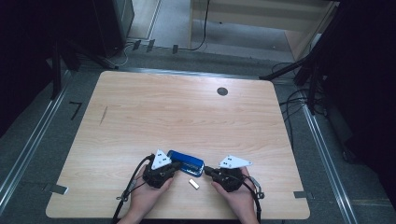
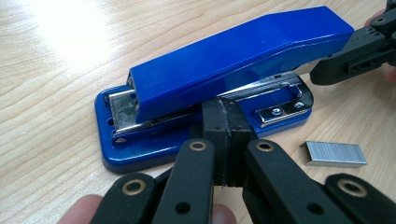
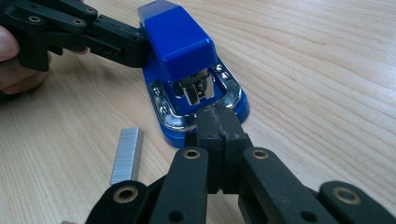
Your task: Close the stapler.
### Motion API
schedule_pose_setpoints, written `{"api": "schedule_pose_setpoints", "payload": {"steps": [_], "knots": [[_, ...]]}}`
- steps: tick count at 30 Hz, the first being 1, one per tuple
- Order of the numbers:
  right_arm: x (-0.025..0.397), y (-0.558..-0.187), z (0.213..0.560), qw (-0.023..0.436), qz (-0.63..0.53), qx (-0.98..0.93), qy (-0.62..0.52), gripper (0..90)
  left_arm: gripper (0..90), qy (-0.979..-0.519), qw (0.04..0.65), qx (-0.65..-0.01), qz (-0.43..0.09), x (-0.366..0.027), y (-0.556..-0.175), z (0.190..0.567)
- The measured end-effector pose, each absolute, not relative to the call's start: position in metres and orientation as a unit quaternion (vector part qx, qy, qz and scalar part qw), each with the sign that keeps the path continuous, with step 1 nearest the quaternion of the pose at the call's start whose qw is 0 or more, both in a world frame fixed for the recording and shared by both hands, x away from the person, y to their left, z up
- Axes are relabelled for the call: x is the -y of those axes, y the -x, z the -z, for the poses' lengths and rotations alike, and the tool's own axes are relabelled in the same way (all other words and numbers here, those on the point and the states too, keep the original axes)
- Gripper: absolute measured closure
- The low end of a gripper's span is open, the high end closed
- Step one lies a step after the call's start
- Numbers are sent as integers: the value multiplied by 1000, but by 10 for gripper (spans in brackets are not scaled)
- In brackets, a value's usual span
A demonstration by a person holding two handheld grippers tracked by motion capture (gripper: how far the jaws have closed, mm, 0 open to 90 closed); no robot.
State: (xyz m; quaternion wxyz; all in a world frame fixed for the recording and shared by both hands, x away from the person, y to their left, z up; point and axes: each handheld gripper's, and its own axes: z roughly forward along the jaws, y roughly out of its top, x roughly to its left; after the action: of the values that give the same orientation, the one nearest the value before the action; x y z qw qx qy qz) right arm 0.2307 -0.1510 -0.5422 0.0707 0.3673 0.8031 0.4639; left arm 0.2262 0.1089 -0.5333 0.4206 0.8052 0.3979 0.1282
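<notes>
I have the blue stapler (image 1: 186, 163) lying flat near the front edge of the table (image 1: 187, 107), between my two grippers. My left gripper (image 2: 227, 135) has its jaws pressed together with nothing between them, tips set against the long side of the stapler's base under the raised top arm; I read that as bracing the body so it cannot slide. My right gripper (image 3: 219, 128) is likewise pinched shut on nothing, its tips touching the stapler's front end by the chrome anvil plate, probably to steady or nudge that end. Whether either tip truly bears on the base or just sits beside it, I cannot say for sure from these angles.

The stapler's long axis runs roughly left to right across the table, hinge end toward my left gripper, mouth toward my right one, top arm tilted up at the mouth. The strip of staples (image 1: 194, 184) lies loose just in front of the stapler, apart from it, ready for loading.
</notes>
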Motion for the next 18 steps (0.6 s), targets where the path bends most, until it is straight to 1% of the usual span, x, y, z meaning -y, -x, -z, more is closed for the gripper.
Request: {"api": "schedule_pose_setpoints", "payload": {"steps": [4, 10, 18], "knots": [[150, -230, 542, 72, -463, -804, -365, 890, 900, -805, 420, -398, -128, -109, -226, 533], [148, -229, 541, 77, -465, -801, -368, 900, 900, -808, 415, -394, -140, -107, -224, 533], [148, -228, 540, 83, -469, -802, -360, 900, 900, -808, 415, -394, -140, -107, -224, 533]]}}
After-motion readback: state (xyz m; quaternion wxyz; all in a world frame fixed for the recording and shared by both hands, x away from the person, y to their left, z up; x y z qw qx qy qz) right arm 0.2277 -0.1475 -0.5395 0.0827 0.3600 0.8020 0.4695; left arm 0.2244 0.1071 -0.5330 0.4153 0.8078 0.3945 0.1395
